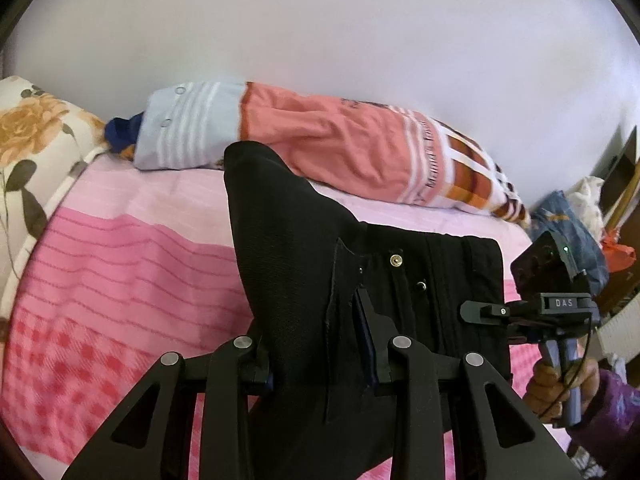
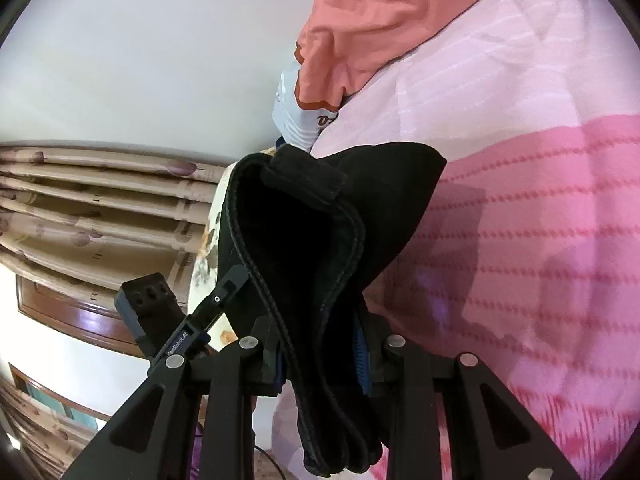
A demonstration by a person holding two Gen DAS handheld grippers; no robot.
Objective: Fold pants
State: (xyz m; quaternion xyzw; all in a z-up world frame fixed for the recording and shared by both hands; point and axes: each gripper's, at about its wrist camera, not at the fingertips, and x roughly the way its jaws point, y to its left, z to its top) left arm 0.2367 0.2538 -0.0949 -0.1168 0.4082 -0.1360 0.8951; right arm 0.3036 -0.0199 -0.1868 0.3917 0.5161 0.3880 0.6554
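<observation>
Black pants (image 1: pixel 304 264) hang lifted above a bed, held up at the waistband by two handheld grippers, the cloth bunched and raised off the pink striped bedspread (image 1: pixel 120 264) beneath. In the left wrist view, the left gripper (image 1: pixel 324 364) has its fingers clamped on a thick fold of the black fabric near the fly, where a brass button (image 1: pixel 396 260) and a dark snap show on the waistband. To the right in that view, the right gripper (image 1: pixel 476 312) pinches the far edge of the waistband, gripped by a hand (image 1: pixel 560 384) in a purple sleeve. In the right wrist view, the right gripper (image 2: pixel 320 360) is closed on a doubled, stitched band of the pants (image 2: pixel 312 240), which loops upward between its fingers with a belt loop at the top; the left gripper (image 2: pixel 236 280) bites the same band just to the left. Beyond the pants, a long pillow (image 1: pixel 320 148) in salmon, pale blue and striped cloth lies along the white wall (image 1: pixel 320 20) at the far side of the bed. A floral cushion (image 1: pixel 36 140) sits at the left, and a heap of clothes (image 1: pixel 576 224) lies at the right. Patterned curtains (image 2: pixel 100 208) fill the left of the right wrist view.
</observation>
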